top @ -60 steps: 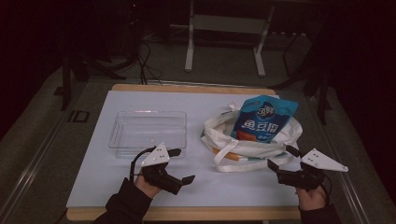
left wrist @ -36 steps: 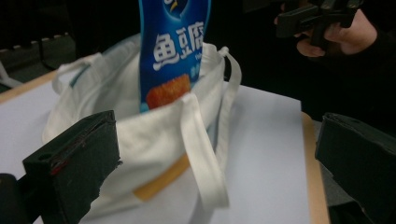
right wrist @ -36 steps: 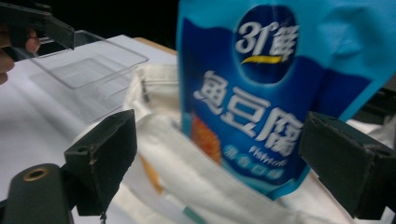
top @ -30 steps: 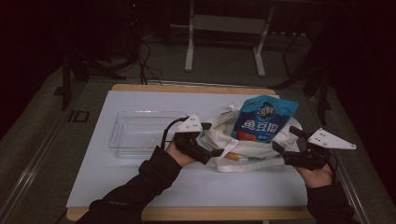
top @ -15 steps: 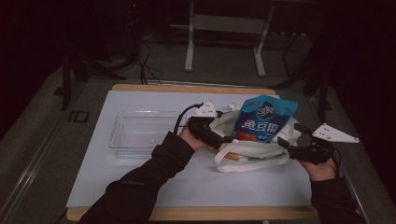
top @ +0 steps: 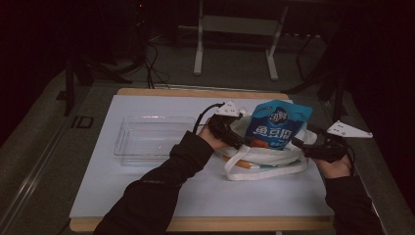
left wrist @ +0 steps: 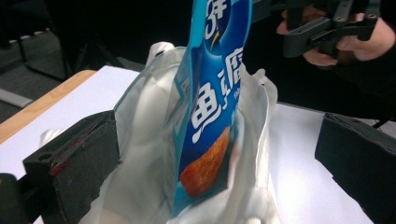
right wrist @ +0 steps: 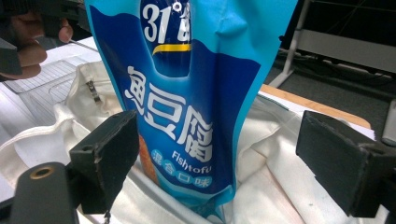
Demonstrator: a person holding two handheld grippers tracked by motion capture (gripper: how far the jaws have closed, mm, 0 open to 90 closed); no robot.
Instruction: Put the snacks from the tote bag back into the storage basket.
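Note:
A blue snack pouch (top: 279,125) stands upright in a white cloth tote bag (top: 264,157) at the table's right middle. My left gripper (top: 235,139) is at the bag's left side, open, and its jaws straddle the bag's rim and the pouch (left wrist: 212,107) without closing on them. My right gripper (top: 306,144) is at the bag's right side, also open. In the right gripper view the pouch (right wrist: 187,107) stands between the spread jaws, with the bag's cloth (right wrist: 271,182) below it.
A clear plastic tray (top: 128,147) sits empty left of the bag on the white table cover (top: 244,196). A thin orange-and-white item (top: 243,164) pokes out at the bag's front. Metal stand legs (top: 198,49) rise behind the table.
My left gripper has moved forward and right from the table's front to the bag's left side. My right gripper has closed in on the bag's right side.

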